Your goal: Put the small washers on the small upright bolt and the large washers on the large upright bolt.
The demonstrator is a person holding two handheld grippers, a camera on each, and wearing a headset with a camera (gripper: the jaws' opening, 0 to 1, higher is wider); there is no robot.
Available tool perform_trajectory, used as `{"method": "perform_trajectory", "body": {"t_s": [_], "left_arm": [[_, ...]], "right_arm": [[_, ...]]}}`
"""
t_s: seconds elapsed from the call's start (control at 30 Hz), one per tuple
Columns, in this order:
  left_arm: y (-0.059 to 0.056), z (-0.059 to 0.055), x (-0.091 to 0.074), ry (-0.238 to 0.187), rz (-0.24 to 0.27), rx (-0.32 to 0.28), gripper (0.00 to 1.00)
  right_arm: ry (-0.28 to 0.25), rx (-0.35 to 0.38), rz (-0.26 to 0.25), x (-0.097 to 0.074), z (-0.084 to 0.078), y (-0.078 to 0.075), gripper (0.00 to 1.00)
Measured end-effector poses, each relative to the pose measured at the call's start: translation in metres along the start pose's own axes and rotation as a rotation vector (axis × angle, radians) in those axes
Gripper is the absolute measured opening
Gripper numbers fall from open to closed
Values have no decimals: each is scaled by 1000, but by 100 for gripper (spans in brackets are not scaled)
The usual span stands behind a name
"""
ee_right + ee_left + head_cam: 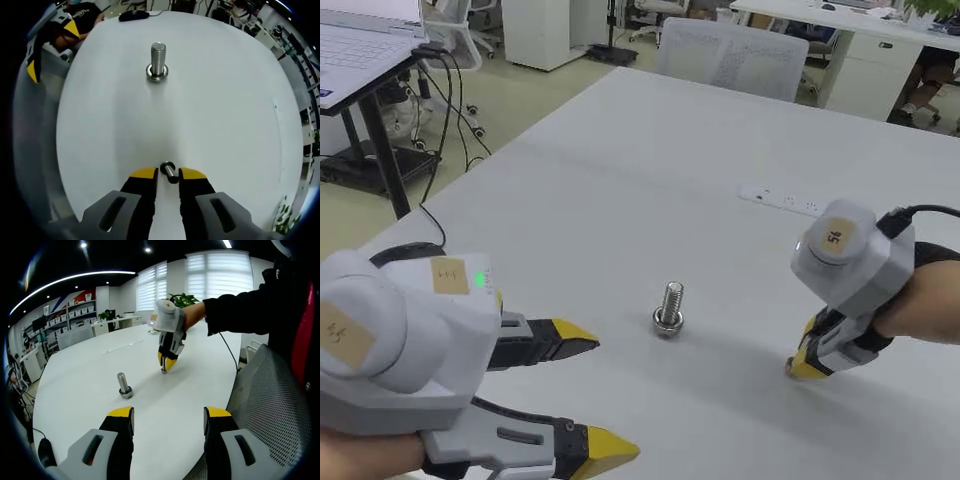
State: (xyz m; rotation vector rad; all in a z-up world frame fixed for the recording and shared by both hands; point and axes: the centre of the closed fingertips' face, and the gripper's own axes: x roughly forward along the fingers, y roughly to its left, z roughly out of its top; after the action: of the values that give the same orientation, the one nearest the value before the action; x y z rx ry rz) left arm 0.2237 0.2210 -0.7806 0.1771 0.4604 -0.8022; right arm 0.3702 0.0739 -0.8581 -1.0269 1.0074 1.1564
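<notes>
Head view: large bolt (670, 302) upright.

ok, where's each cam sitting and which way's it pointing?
Head view: head-worn, looking down at large bolt; left claw, right claw show.
Left gripper view: on left claw, faces right claw across table; own jaws open.
Right gripper view: on right claw, faces large bolt; jaws grip small bolt.
All share large bolt.

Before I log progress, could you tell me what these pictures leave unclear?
- Washer count on the large upright steel bolt: too small in every view.
- Small dark bolt at the right gripper's yellow tips: blurred in its own view, mostly hidden behind that gripper in the head view; grip unclear.
</notes>
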Motion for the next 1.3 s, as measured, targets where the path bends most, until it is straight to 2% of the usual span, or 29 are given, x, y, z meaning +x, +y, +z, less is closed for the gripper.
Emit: {"method": "perform_trajectory", "body": {"t_s": [0.27,0.67,1.3], "left_arm": [[-2,2,0,-6,-3,9,55],[-6,8,-2,-16,-13,25,55],[-7,10,-4,-28,-33,34,56]], "right_arm": [[-18,11,-22,-9,-2,1,21],[-93,41,-65,-31,2,10,26],[-274,153,-115,-66,9,34,36]]}}
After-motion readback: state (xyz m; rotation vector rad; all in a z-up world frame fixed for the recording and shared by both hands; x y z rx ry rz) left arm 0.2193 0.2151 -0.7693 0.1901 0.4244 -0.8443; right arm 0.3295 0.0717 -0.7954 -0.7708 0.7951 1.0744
